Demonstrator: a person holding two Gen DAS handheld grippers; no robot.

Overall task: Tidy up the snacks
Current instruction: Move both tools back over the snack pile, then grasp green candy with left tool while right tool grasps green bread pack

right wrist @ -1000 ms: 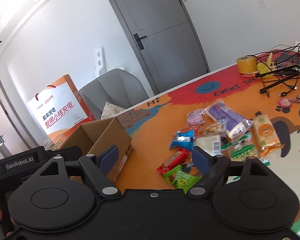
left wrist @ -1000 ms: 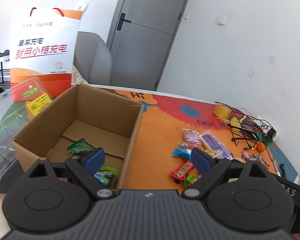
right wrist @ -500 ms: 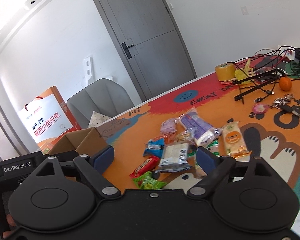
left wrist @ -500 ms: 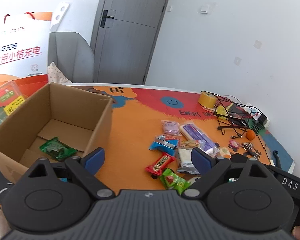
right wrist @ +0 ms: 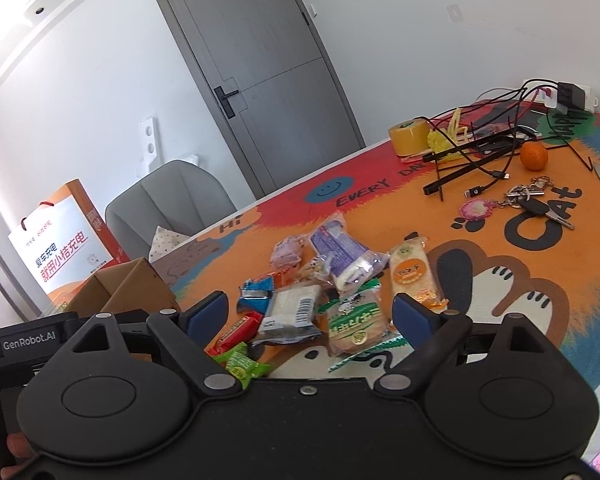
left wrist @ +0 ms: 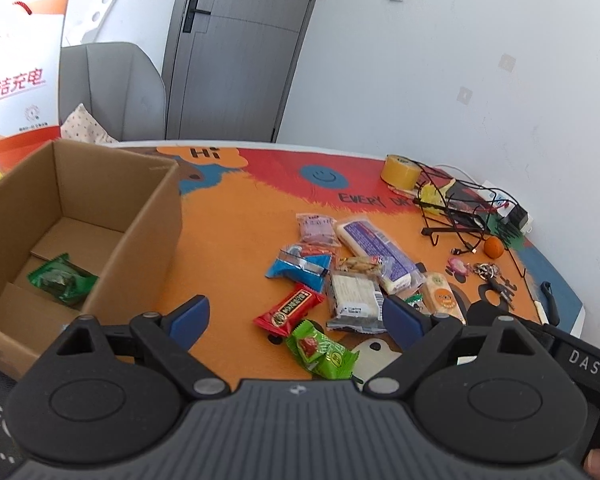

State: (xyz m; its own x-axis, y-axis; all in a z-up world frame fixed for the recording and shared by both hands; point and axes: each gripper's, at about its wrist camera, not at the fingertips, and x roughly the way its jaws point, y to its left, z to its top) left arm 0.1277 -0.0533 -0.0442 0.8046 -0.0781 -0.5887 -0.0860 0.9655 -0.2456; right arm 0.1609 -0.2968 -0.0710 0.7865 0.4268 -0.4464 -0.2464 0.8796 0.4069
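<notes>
Both wrist views are aimed obliquely down at the table from close above its near edge, the snack pile [left wrist: 340,280] [right wrist: 320,284] shared mid-frame, with the cardboard box [left wrist: 72,232] [right wrist: 128,288] filling left-view's left and glimpsed at right-view's left.

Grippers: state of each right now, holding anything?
Left gripper: open, empty, above the red snack bar.
Right gripper: open, empty, over the snack pile.
</notes>
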